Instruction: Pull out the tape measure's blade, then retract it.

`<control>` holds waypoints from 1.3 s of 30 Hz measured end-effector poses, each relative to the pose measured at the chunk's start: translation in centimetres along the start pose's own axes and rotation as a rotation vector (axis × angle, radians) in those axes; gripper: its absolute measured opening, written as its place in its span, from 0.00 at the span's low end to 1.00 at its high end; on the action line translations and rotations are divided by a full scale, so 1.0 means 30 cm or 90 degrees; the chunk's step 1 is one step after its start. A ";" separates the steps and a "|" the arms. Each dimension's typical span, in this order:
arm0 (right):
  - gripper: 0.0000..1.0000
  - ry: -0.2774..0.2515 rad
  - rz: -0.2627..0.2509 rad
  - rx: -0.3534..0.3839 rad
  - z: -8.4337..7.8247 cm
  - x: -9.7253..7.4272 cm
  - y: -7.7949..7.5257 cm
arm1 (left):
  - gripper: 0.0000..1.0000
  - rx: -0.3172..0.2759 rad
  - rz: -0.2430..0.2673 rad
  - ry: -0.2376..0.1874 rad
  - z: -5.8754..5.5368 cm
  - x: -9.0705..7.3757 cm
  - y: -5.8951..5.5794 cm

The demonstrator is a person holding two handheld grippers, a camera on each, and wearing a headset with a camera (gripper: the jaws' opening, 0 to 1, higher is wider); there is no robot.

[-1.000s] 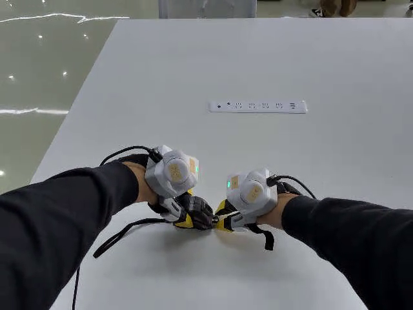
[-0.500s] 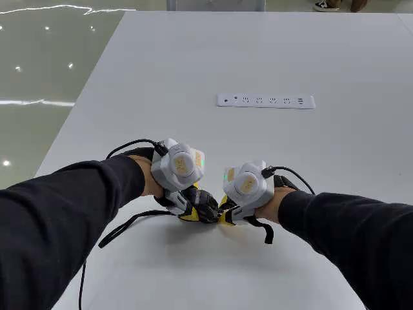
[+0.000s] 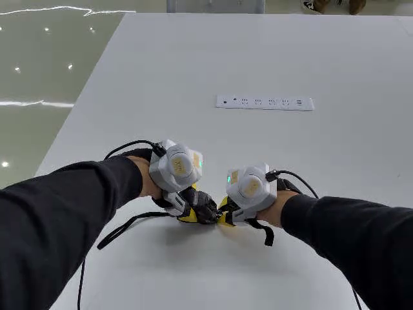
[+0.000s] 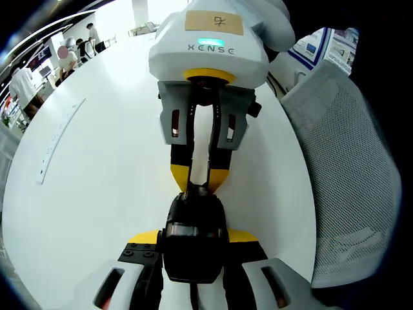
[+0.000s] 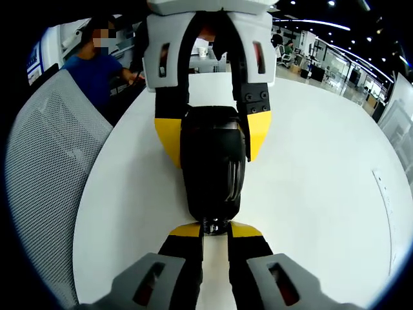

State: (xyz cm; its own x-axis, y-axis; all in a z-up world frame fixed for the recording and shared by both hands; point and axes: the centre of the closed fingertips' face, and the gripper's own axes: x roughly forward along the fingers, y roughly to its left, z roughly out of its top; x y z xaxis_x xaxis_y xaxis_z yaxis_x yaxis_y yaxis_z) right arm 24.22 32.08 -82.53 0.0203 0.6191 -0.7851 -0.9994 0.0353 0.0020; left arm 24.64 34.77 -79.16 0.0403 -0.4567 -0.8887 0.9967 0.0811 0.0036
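White table: white power strip lying flat, far half, right of centre. Glossy grey floor to left. Grey mesh chair beside table edge.

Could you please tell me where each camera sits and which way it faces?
Head view: on the headset, looking forward and down at the table; both sleeves show, with left tongs and right tongs meeting.
Left gripper view: on the left tongs, looking along its jaws, which clamp the tape measure, towards the right tongs opposite.
Right gripper view: on the right tongs, looking along its jaws, pinched on the blade tip, at the left tongs.
Shared: both gripper views show the tape measure from opposite ends.
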 end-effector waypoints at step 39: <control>0.10 -0.005 -0.018 0.016 -0.066 -0.085 -0.004 | 0.31 -0.003 0.010 0.001 -0.011 -0.013 0.001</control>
State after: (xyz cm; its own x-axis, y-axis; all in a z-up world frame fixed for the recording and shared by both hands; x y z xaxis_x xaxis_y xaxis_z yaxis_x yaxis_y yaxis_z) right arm 24.24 28.95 -81.75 0.0482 0.6241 -0.7799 -0.9974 0.0725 -0.0035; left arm 24.64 35.23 -78.98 0.0563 -0.4533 -0.8896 0.9956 0.0921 0.0161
